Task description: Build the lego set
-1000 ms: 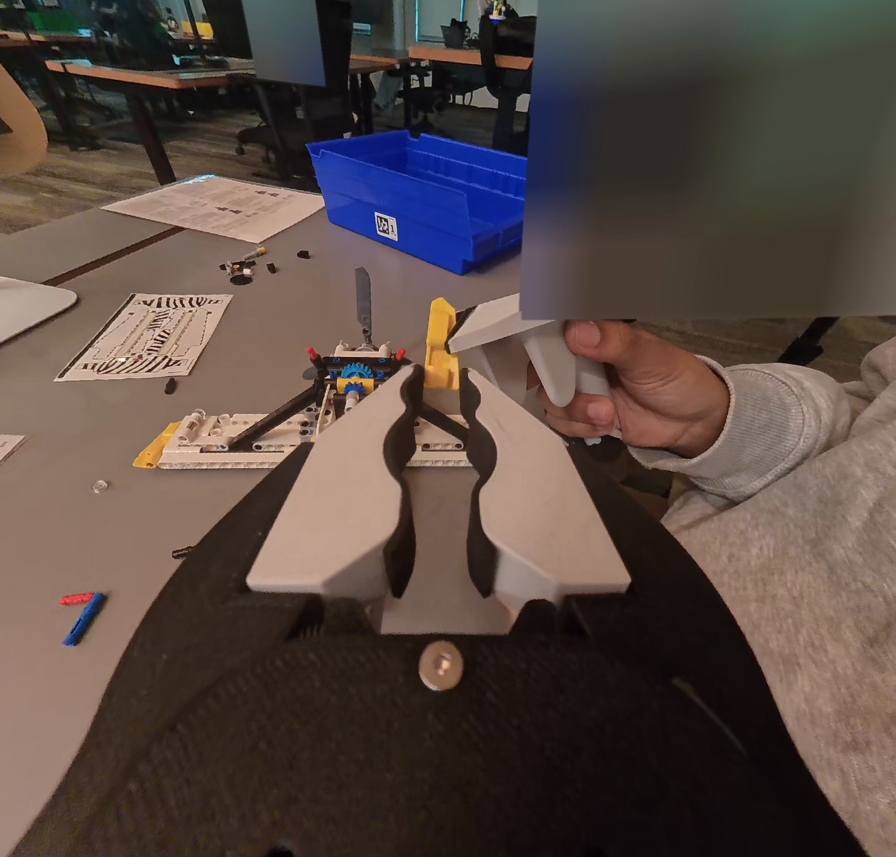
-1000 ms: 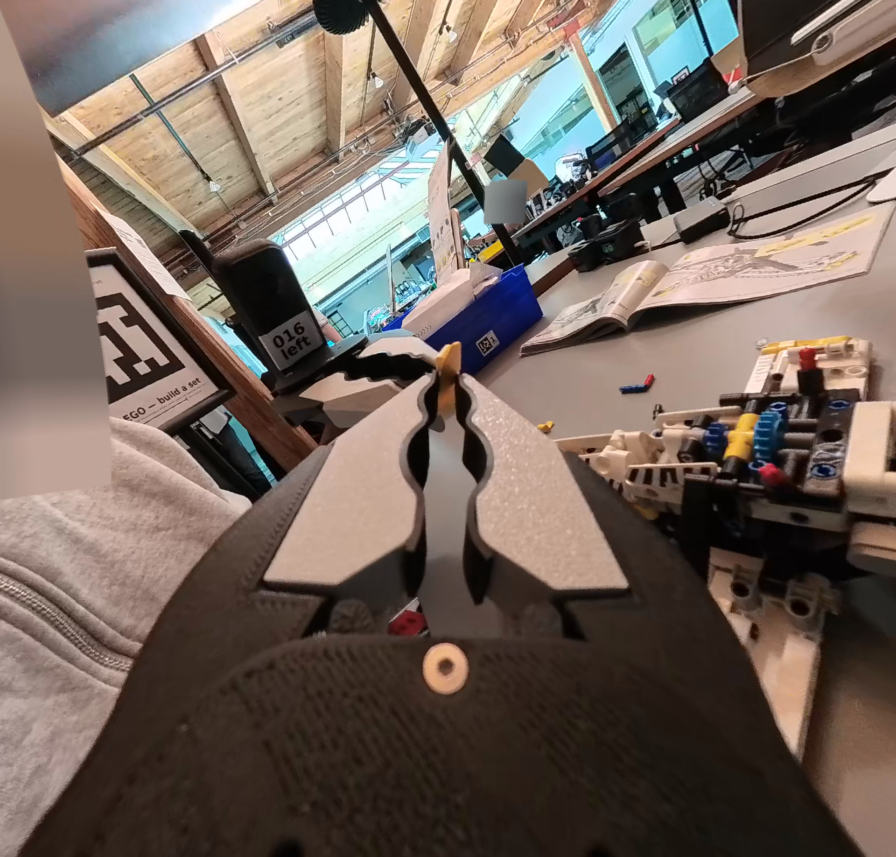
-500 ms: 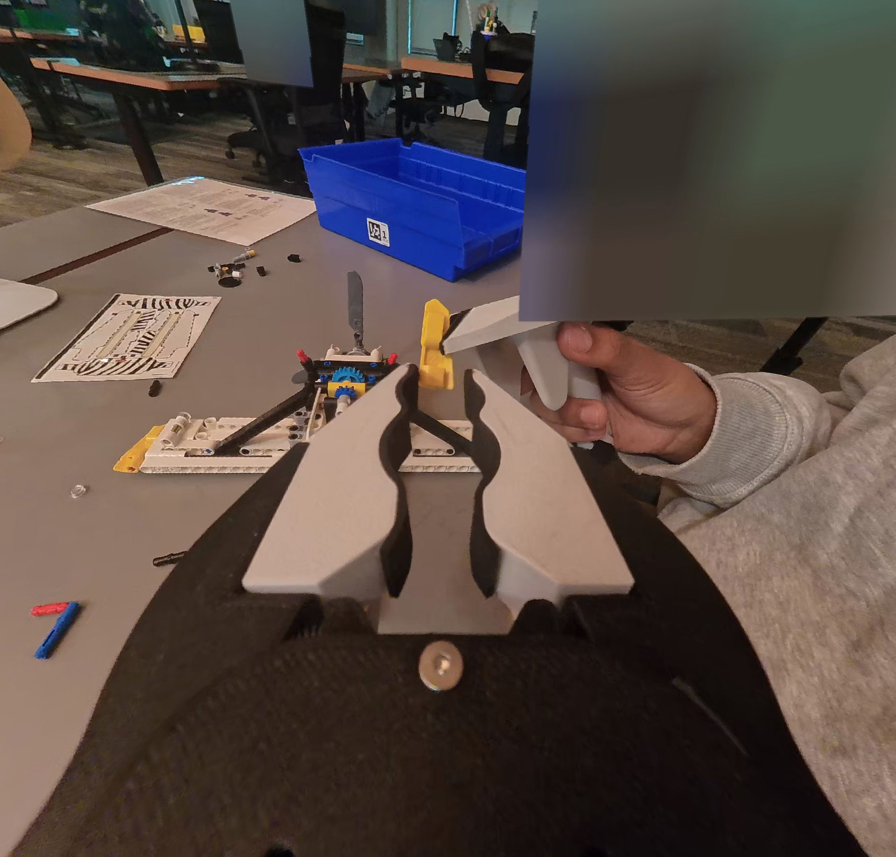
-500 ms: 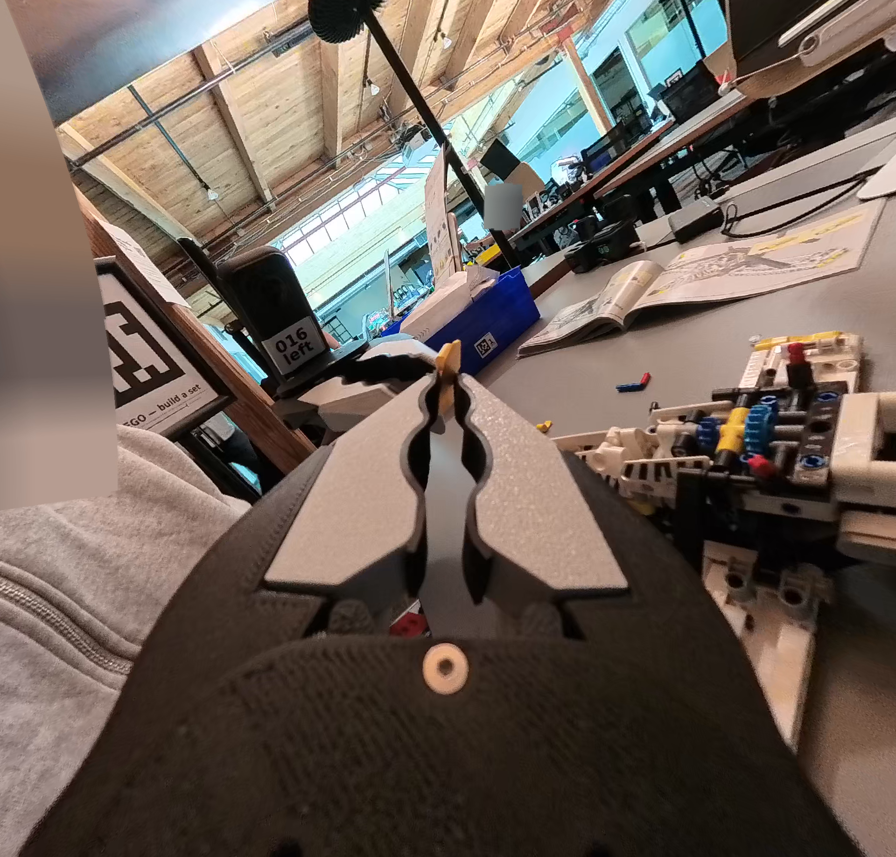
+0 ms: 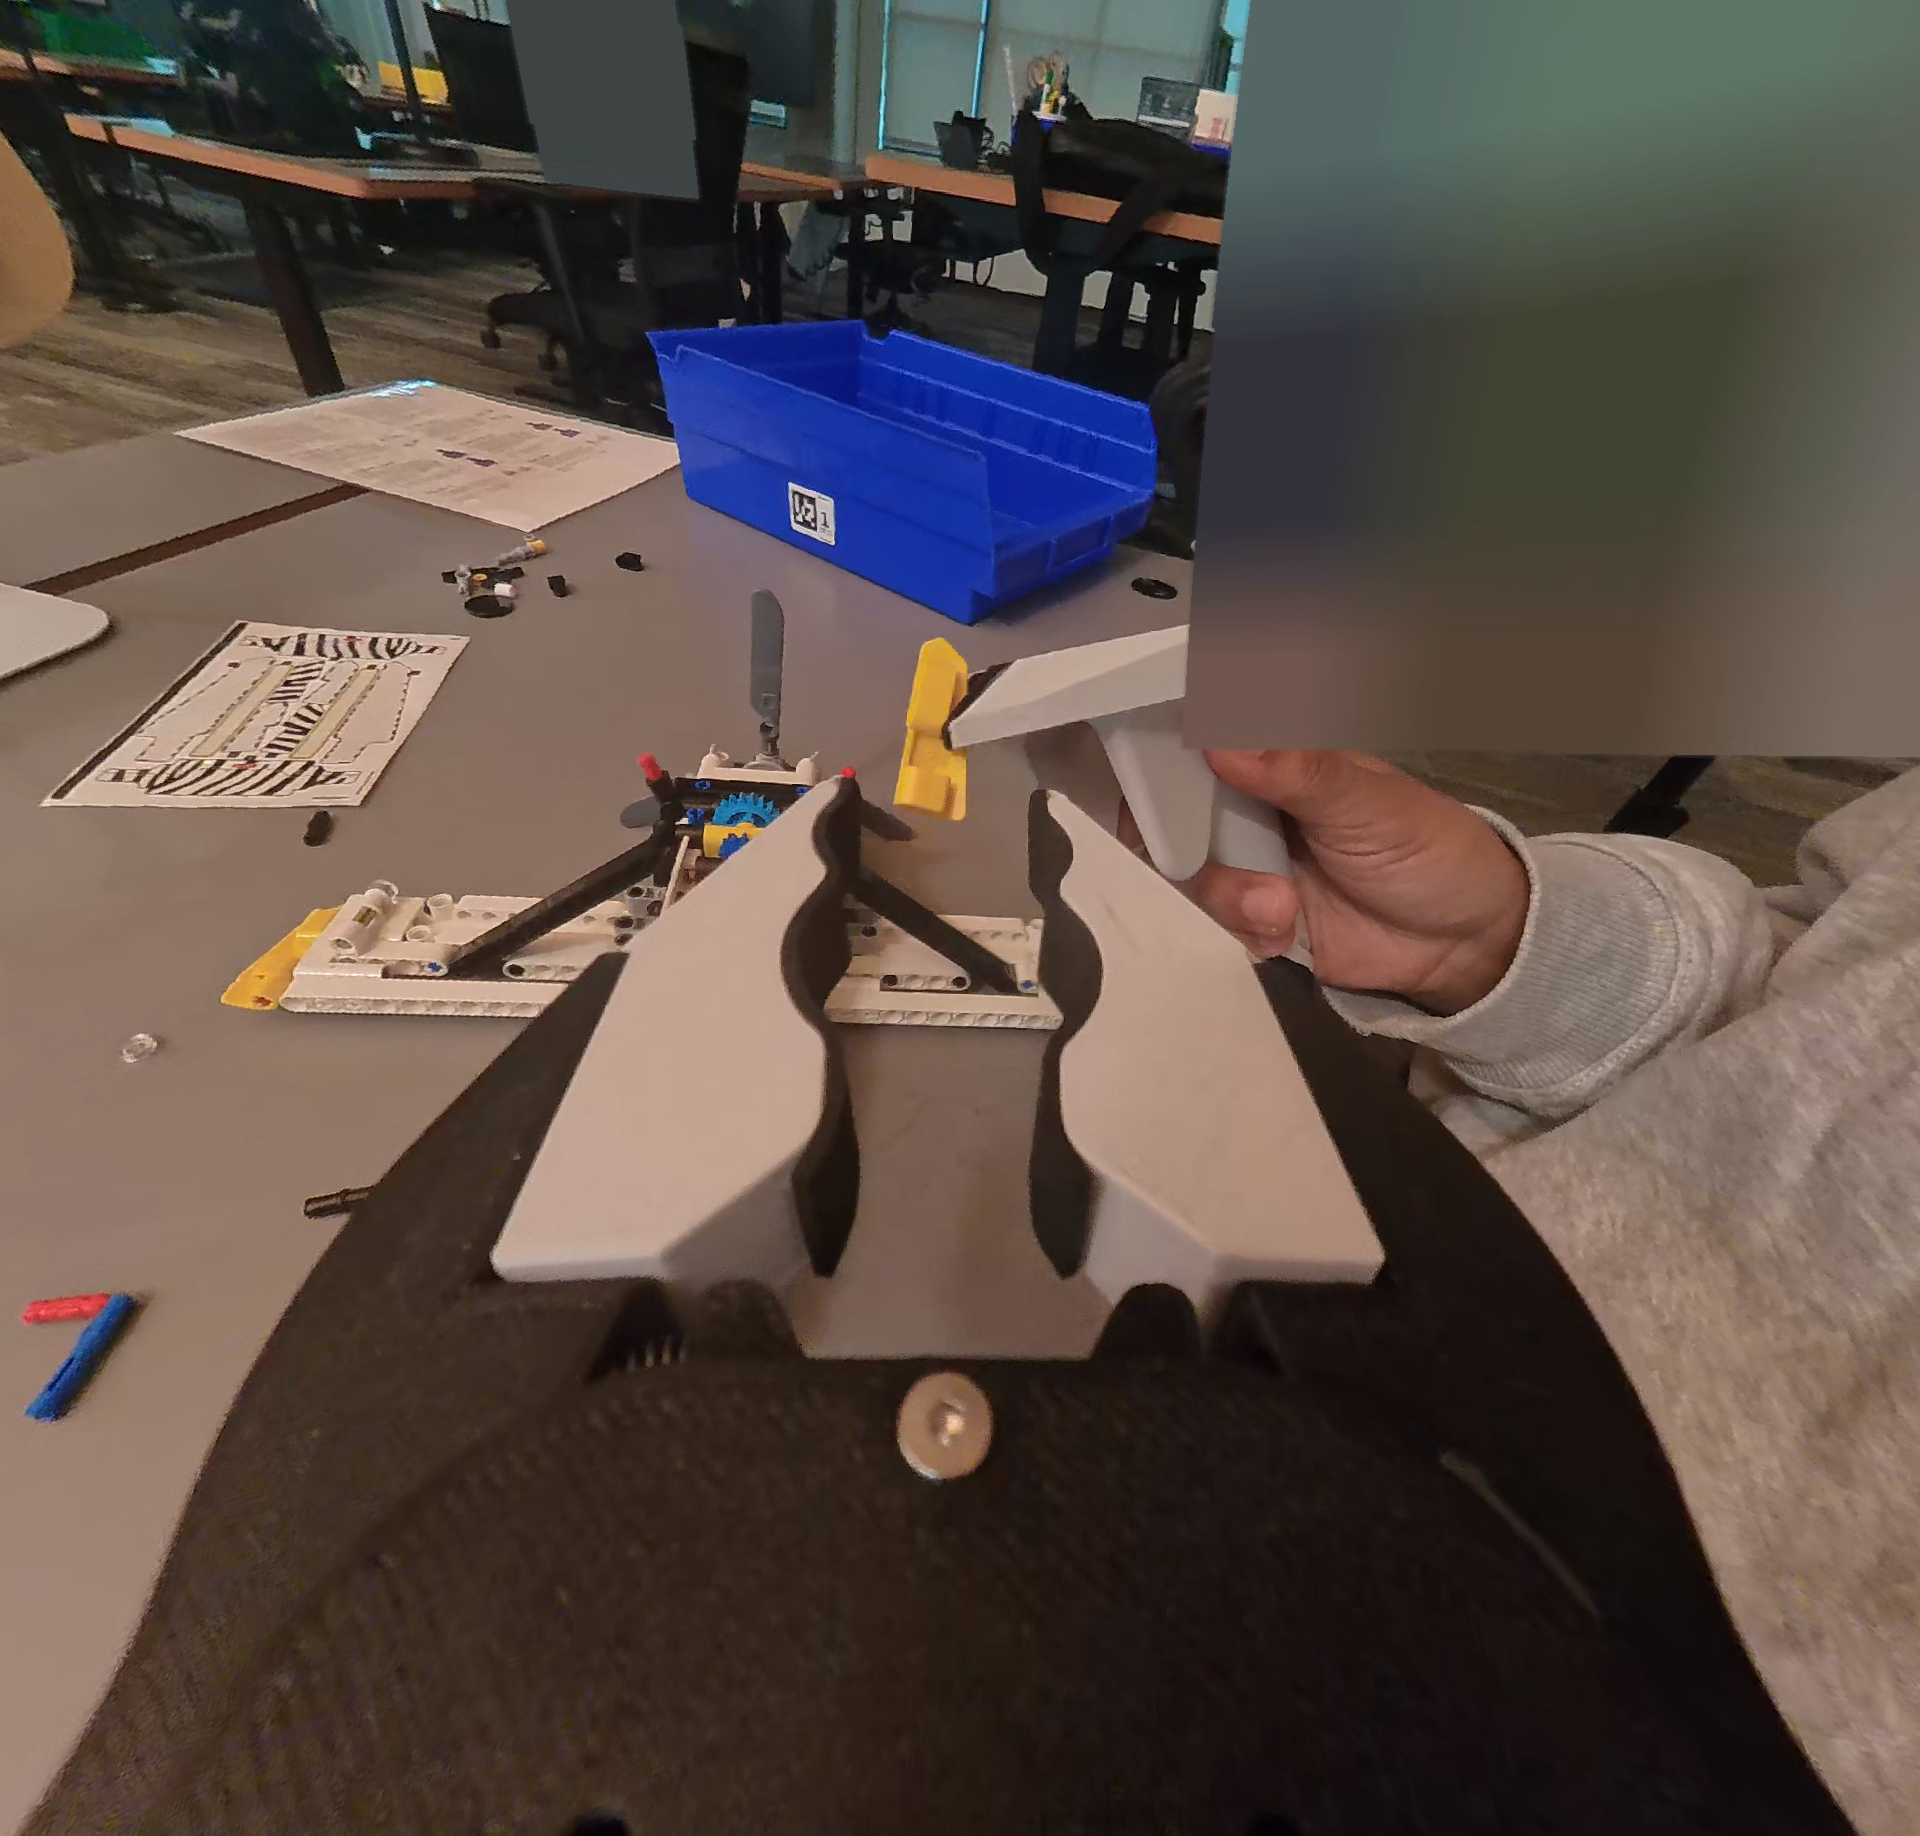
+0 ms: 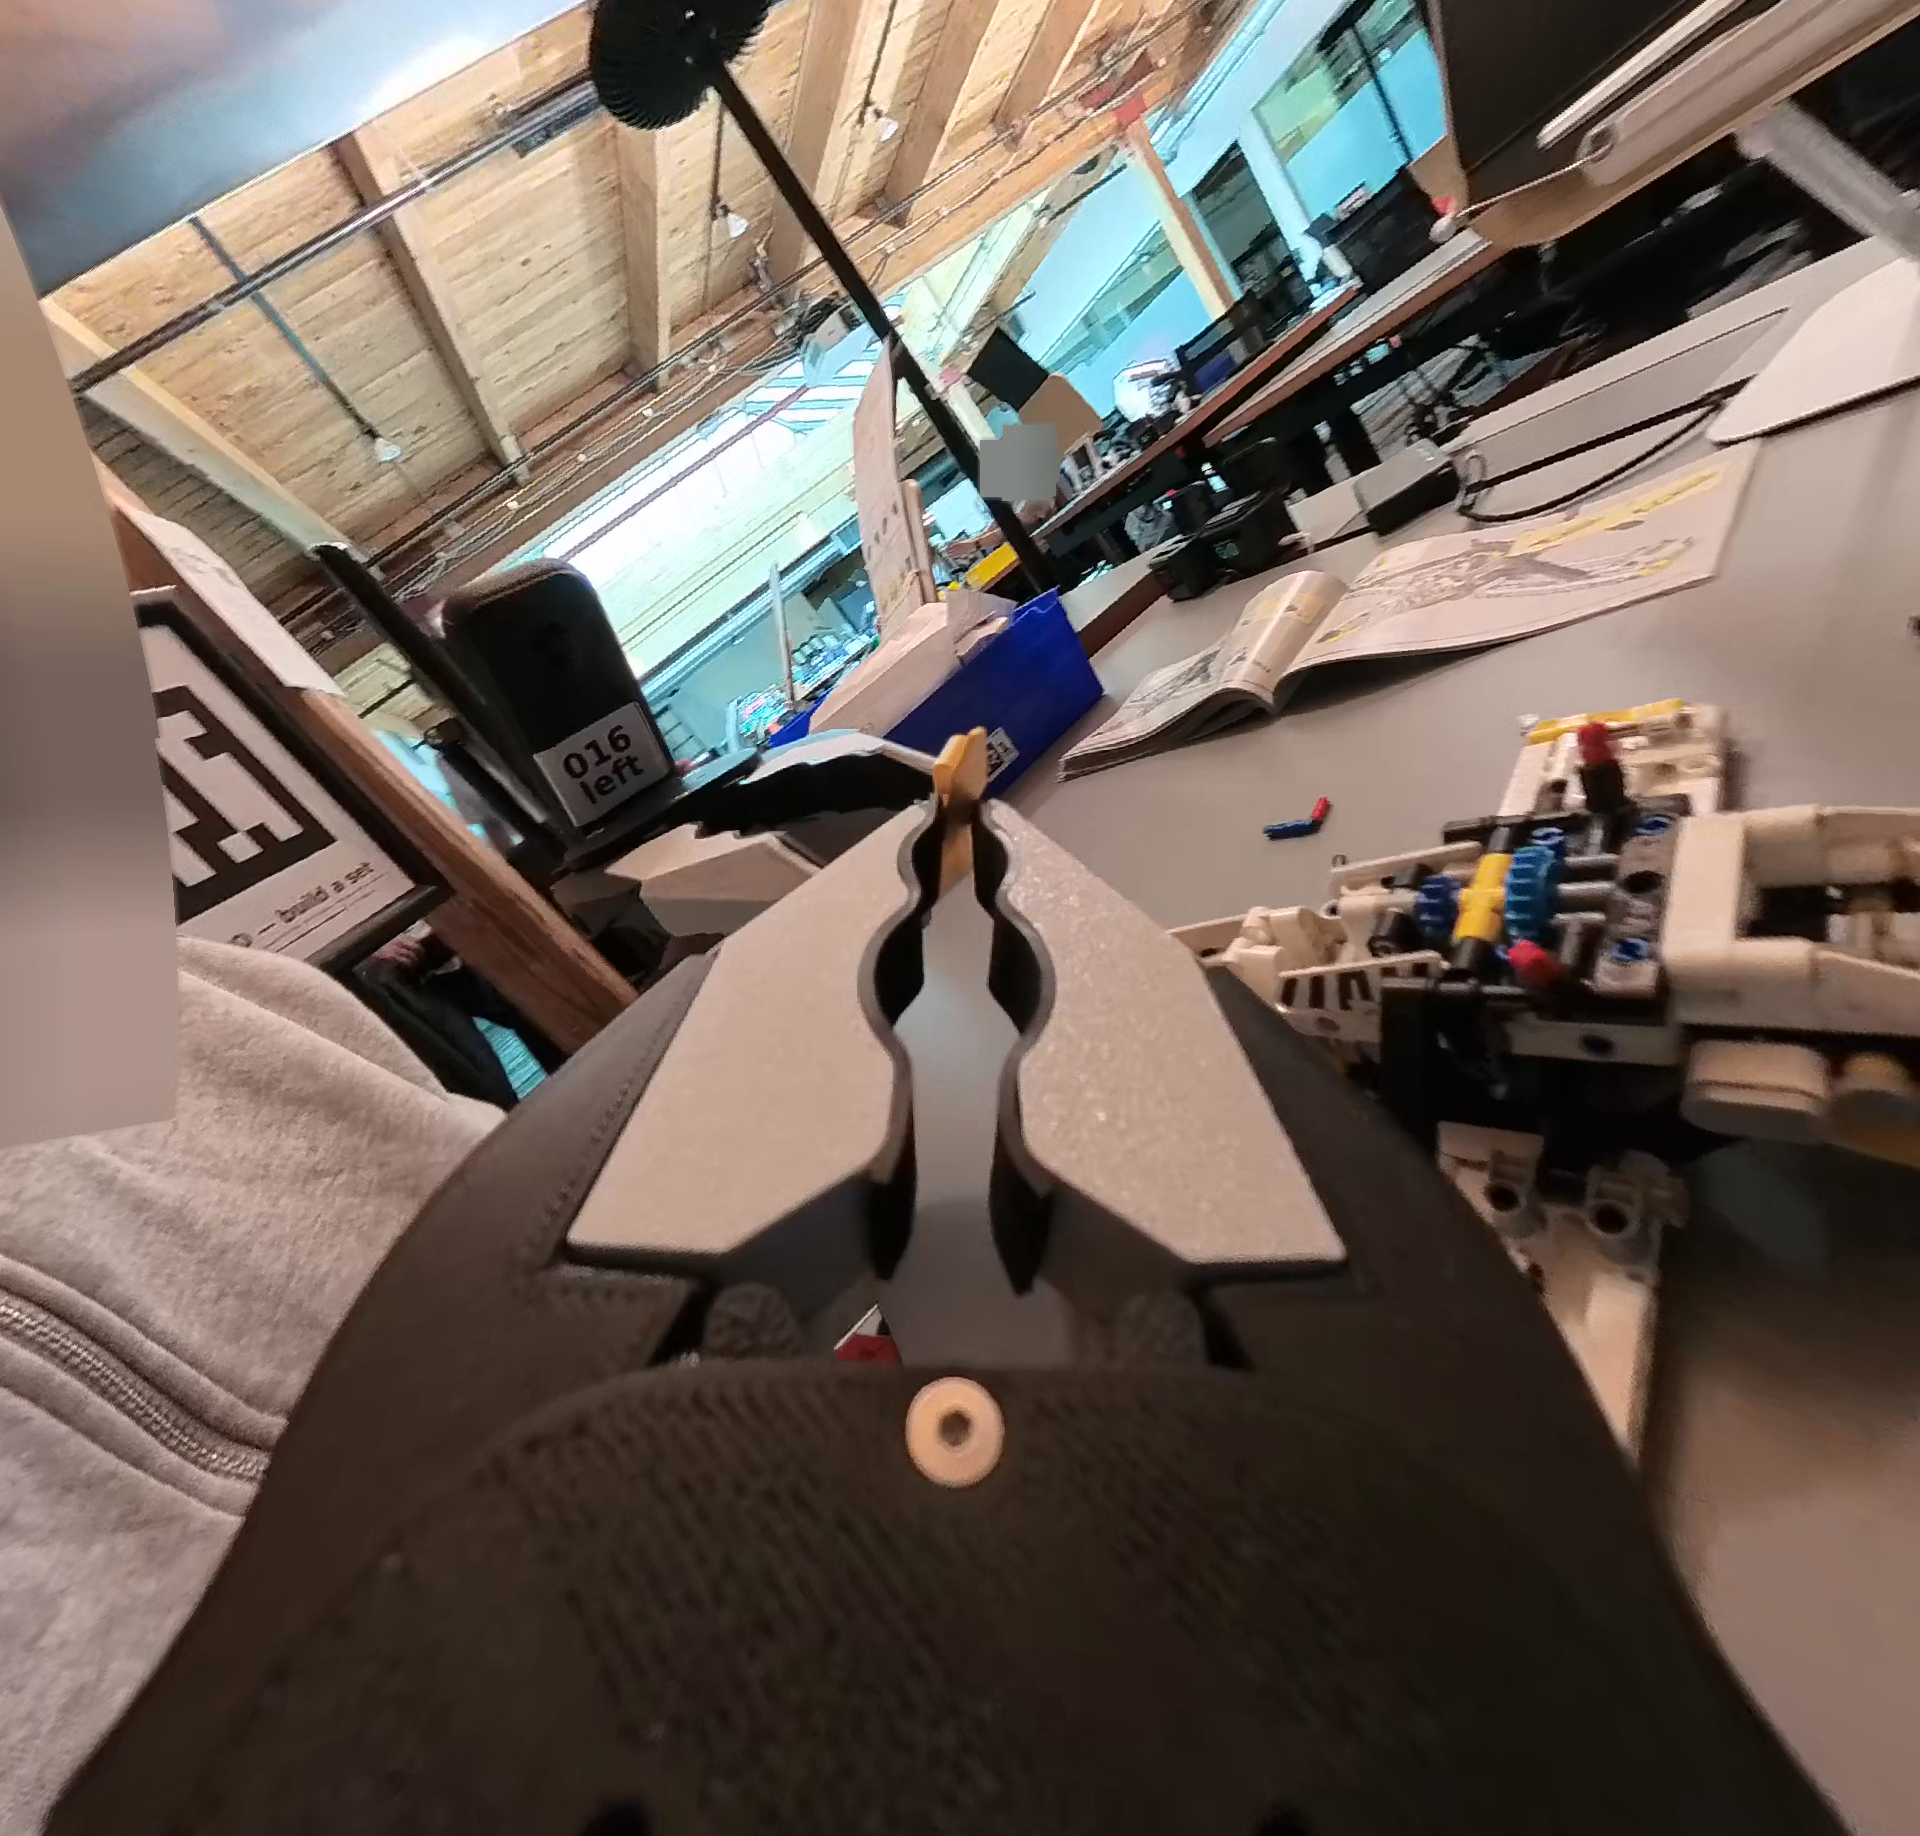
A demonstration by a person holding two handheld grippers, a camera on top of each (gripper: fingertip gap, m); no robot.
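Observation:
My right gripper (image 6: 958, 812) is shut on a flat yellow lego piece (image 6: 957, 768); it also shows in the left wrist view, where that gripper (image 5: 961, 716) holds the yellow piece (image 5: 932, 732) upright above the table. My left gripper (image 5: 940, 794) is open and empty, its fingertips just below and either side of the yellow piece, not touching it. The lego model (image 5: 665, 913), white beams with black struts and a blue gear, lies on the grey table (image 5: 208, 1142) ahead of my left gripper. In the right wrist view the model (image 6: 1538, 934) is to the right.
A blue bin (image 5: 904, 456) stands behind the model. A sticker sheet (image 5: 260, 716) and a paper sheet (image 5: 436, 446) lie at the left. Loose small parts (image 5: 73, 1339) lie on the table. An open instruction booklet (image 6: 1382, 623) lies far right. Left and right tips are no more than a few centimetres apart.
My left gripper's jaws have opened wide. The right gripper has kept its grip on the yellow piece, now a little higher above the left fingertips.

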